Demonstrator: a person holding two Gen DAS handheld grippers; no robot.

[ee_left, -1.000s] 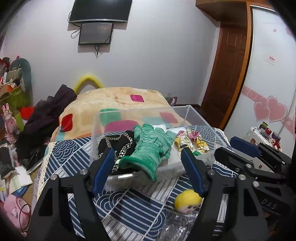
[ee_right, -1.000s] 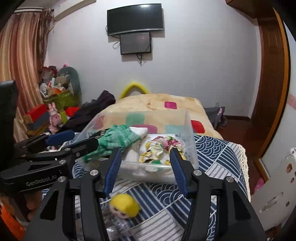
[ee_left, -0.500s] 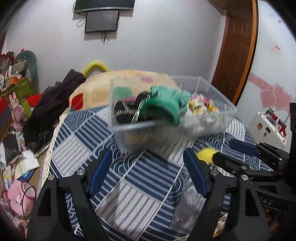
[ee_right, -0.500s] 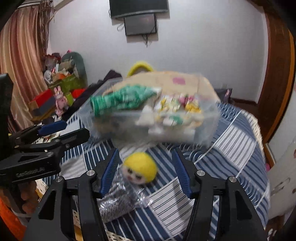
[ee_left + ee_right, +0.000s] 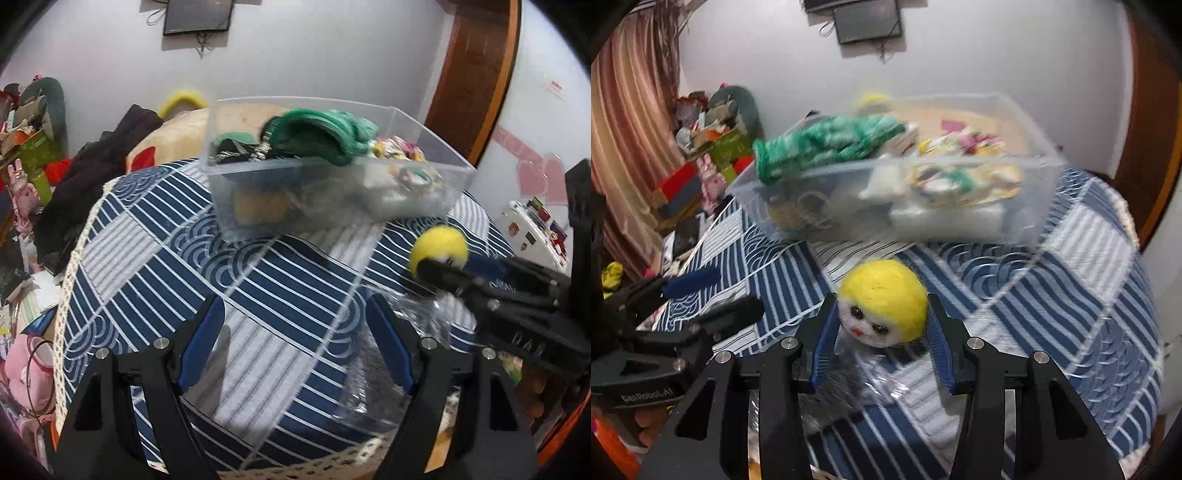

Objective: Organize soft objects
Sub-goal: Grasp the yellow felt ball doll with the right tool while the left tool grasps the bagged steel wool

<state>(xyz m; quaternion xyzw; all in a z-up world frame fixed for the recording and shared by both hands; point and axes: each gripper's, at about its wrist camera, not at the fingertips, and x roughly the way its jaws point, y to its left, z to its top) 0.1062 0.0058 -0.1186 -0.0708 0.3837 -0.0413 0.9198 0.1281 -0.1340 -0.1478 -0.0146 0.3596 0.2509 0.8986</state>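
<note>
A small doll with a yellow felt head [image 5: 882, 301] in a clear plastic bag [image 5: 849, 384] lies on the blue striped cloth. My right gripper [image 5: 881, 343] has its blue pads on either side of the head, close to it, still parted. In the left wrist view the doll [image 5: 439, 247] sits at the right with the right gripper [image 5: 443, 271] around it. My left gripper [image 5: 295, 343] is open and empty over bare cloth. A clear plastic box [image 5: 332, 177] holds a green knit piece [image 5: 321, 133], dark cloth and patterned fabric.
The table cloth's lace edge [image 5: 74, 266] runs down the left. Clutter, toys and boxes [image 5: 705, 147] stand on the floor to the left. A bed with dark clothes [image 5: 99, 166] lies behind the table. A wooden door [image 5: 476, 74] is at the back right.
Both grippers have dropped and pulled back from the box. My right gripper has come down around the doll's head and narrowed. The left gripper stays open.
</note>
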